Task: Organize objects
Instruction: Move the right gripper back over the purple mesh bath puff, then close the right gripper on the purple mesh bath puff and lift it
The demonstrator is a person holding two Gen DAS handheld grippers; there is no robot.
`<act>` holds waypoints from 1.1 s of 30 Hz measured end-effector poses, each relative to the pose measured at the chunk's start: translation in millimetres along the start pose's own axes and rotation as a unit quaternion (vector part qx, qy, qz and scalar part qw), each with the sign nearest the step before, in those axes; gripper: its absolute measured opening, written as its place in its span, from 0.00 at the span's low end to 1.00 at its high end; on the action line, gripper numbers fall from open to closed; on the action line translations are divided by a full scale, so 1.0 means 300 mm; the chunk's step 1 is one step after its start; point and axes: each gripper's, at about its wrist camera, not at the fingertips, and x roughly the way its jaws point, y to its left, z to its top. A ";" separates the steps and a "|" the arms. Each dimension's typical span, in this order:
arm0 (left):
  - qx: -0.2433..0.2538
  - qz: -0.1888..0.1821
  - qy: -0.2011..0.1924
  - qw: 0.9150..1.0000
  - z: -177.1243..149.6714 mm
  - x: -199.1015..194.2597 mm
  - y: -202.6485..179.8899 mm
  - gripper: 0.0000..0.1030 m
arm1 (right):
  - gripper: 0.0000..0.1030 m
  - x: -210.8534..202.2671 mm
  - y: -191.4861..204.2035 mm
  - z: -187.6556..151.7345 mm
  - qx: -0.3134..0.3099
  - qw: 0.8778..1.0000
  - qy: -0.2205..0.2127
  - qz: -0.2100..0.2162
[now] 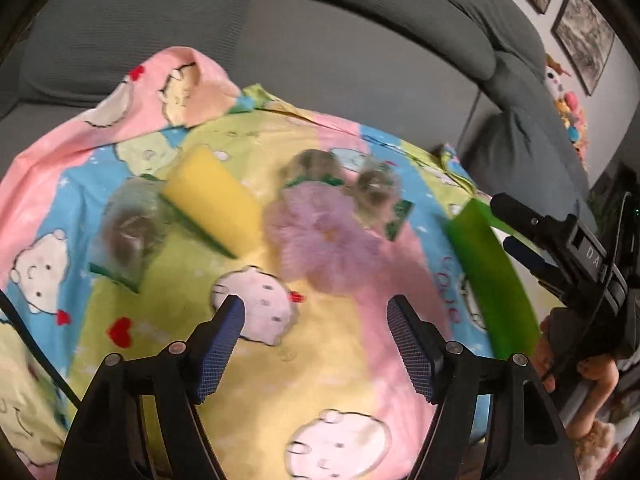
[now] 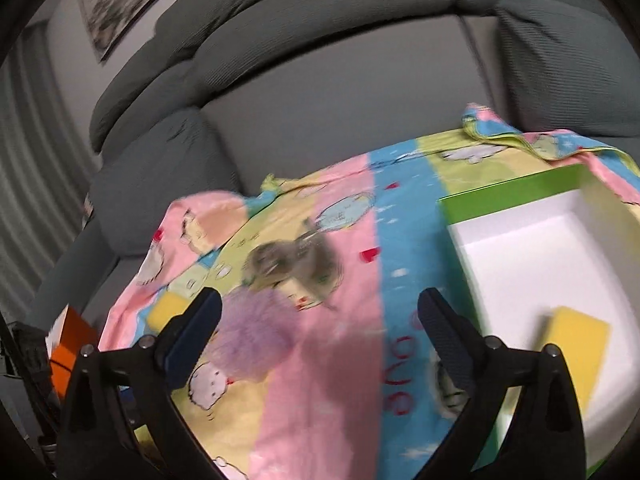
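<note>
A cartoon-print cloth [image 1: 340, 360] covers the table. On it lie a yellow sponge [image 1: 214, 196], a purple mesh puff [image 1: 324, 236] and bagged steel scourers [image 1: 128, 232], two more at the back [image 1: 376, 192]. My left gripper [image 1: 316, 344] is open and empty, just short of the puff. In the right wrist view my right gripper [image 2: 320, 344] is open and empty, with the puff [image 2: 256, 332] by its left finger. A green box [image 2: 516, 196] with a white inside holds another yellow sponge [image 2: 576, 344] at the right. The box's green wall [image 1: 492, 276] also shows in the left wrist view.
A grey sofa [image 1: 320, 52] stands behind the table. Framed pictures [image 1: 584, 40] hang on the wall and soft toys [image 1: 568, 108] sit at the sofa's end. An orange box [image 2: 72, 344] shows at the left edge. The right gripper's body [image 1: 580, 256] is beside the green box.
</note>
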 end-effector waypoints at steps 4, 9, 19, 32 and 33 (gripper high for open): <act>-0.020 -0.027 -0.014 0.999 0.005 -0.017 0.076 0.72 | 0.96 0.098 0.073 -0.035 -0.019 0.999 0.035 -0.001; -0.073 -0.035 0.009 0.997 0.004 0.020 0.176 0.72 | 0.96 0.210 0.140 -0.085 -0.009 0.996 0.085 0.016; -0.117 -0.068 0.037 0.990 -0.006 0.062 0.225 0.72 | 0.96 0.358 0.207 -0.093 0.006 0.993 0.121 -0.003; -0.100 -0.053 0.057 0.992 -0.016 0.107 0.193 0.72 | 0.58 0.462 0.185 -0.133 -0.028 0.986 0.160 -0.043; -0.099 -0.051 0.058 0.992 -0.017 0.108 0.191 0.72 | 0.50 0.457 0.193 -0.135 -0.042 0.986 0.156 -0.047</act>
